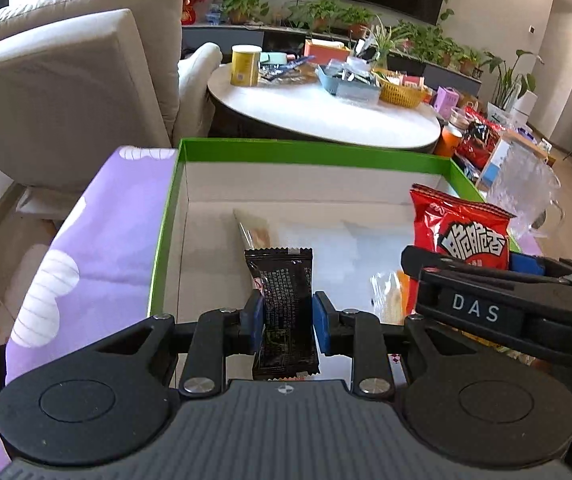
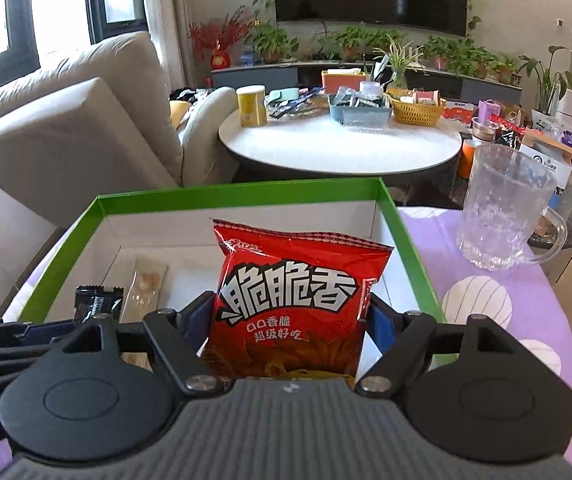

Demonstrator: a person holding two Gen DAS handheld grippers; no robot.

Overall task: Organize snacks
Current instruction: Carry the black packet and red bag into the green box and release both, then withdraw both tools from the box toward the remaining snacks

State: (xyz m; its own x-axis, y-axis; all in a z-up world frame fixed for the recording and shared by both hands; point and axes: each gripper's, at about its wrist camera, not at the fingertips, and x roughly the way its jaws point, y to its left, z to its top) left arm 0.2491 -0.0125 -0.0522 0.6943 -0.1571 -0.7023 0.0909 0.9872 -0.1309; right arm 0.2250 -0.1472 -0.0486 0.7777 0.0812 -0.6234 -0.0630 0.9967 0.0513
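My left gripper [image 1: 287,322] is shut on a small black snack packet [image 1: 284,292], held upright over the near edge of a green-rimmed white box [image 1: 305,150]. My right gripper [image 2: 286,320] is shut on a red snack bag [image 2: 291,300] with white Chinese letters, also held upright above the box [image 2: 238,192]. The red bag [image 1: 459,224] and the right gripper body show at the right of the left wrist view. The black packet [image 2: 98,300] shows at the left of the right wrist view. A pale wrapped snack [image 2: 146,284] lies on the box floor, and it also shows in the left wrist view [image 1: 256,230].
The box sits on a purple cloth [image 2: 485,280] with white balloon shapes. A clear glass mug [image 2: 505,212] stands right of the box. Behind are a round white table [image 2: 337,148] with baskets and a yellow can, and a beige sofa [image 2: 78,132] at left.
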